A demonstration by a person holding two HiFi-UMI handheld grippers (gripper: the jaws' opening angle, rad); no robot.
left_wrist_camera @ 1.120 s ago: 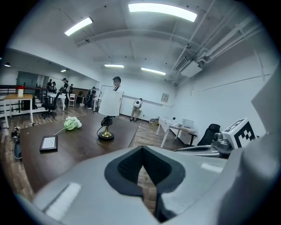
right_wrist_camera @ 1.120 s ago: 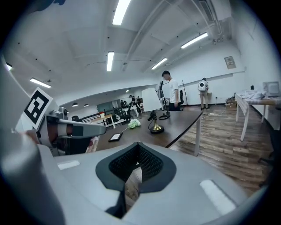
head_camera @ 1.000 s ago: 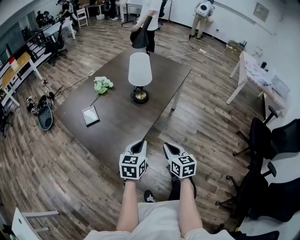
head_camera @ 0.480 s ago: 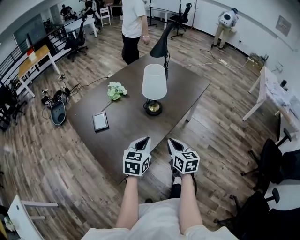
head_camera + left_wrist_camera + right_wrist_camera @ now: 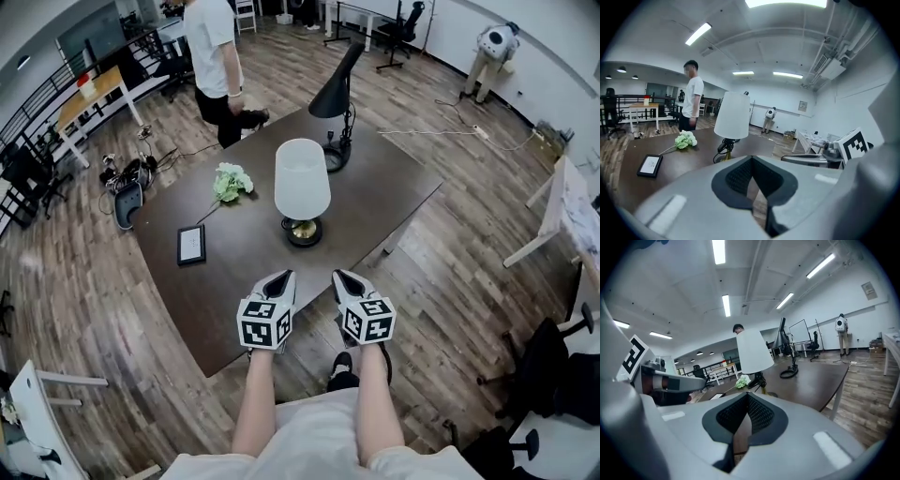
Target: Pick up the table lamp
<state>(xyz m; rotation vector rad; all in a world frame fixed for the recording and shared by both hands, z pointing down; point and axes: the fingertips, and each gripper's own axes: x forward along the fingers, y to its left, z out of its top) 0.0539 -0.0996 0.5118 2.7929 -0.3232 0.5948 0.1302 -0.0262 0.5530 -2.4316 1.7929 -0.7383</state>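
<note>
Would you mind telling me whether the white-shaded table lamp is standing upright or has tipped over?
Upright: the table lamp stands on the table, its shade straight above its base.

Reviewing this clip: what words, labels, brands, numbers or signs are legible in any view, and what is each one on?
No readable words or numbers anywhere.
tablet screen: faint mark, too small to read.
wall frame: too small to read.
left gripper and right gripper: the cube markers are black-and-white square patterns, no letters.
</note>
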